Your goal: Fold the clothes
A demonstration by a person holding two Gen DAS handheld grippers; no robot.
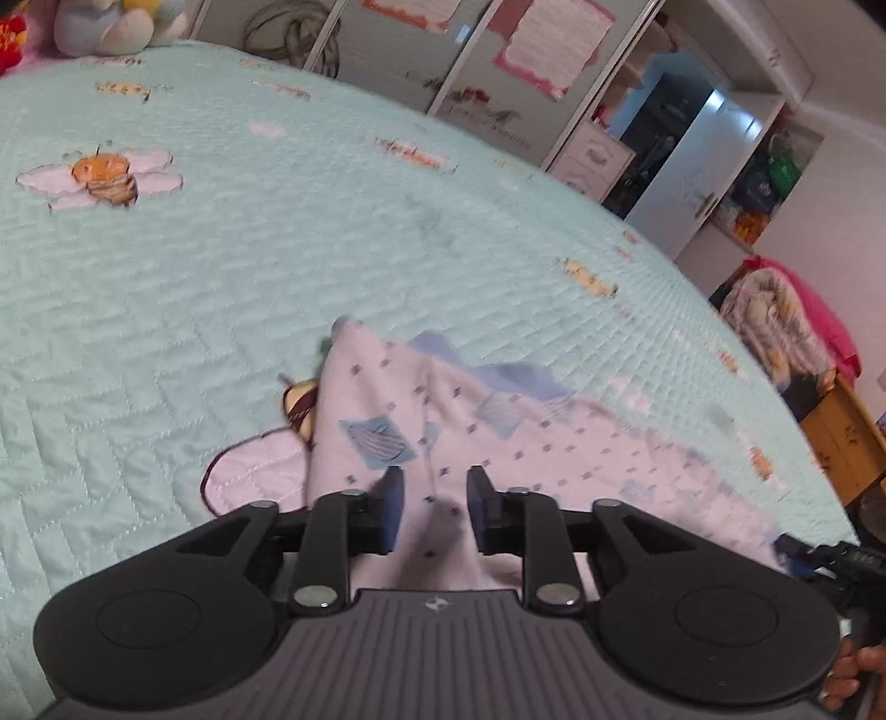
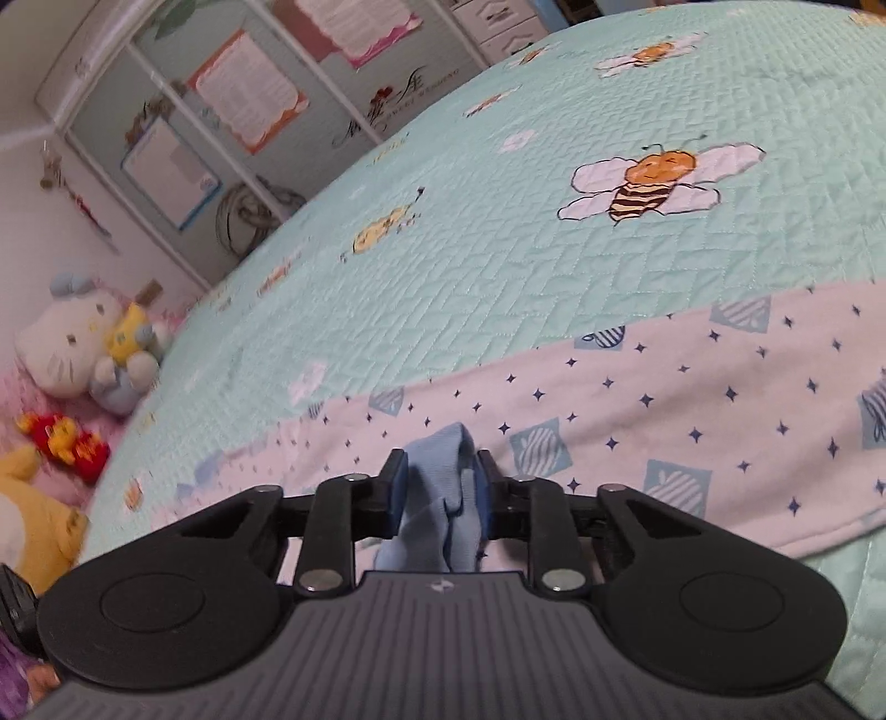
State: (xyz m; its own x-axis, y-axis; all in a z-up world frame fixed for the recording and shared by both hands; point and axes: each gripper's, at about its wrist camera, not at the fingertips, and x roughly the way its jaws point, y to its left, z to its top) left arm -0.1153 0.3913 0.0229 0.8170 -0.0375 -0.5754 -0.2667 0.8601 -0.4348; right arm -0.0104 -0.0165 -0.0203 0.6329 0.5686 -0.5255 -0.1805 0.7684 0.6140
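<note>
A white garment [image 1: 498, 432] with small dark blue stars, pale blue striped patches and light blue trim lies on a mint quilted bedspread [image 1: 277, 249] printed with bees. In the left wrist view my left gripper [image 1: 436, 493] hovers low over a ridge of this cloth. Its jaws stand apart, and the pads do not press on the fabric that lies between and below them. In the right wrist view the garment [image 2: 692, 387] stretches away to the right across the bedspread [image 2: 498, 249]. My right gripper [image 2: 441, 471] is shut on a bunched light blue cuff [image 2: 448, 498] of it.
Plush toys [image 2: 83, 349] sit at the head of the bed [image 1: 105, 27]. A wardrobe with posters [image 1: 498, 66] stands beyond the bed's far edge. A heap of clothes [image 1: 775, 321] rests on wooden furniture at the right. A hand [image 1: 853, 675] shows at the lower right.
</note>
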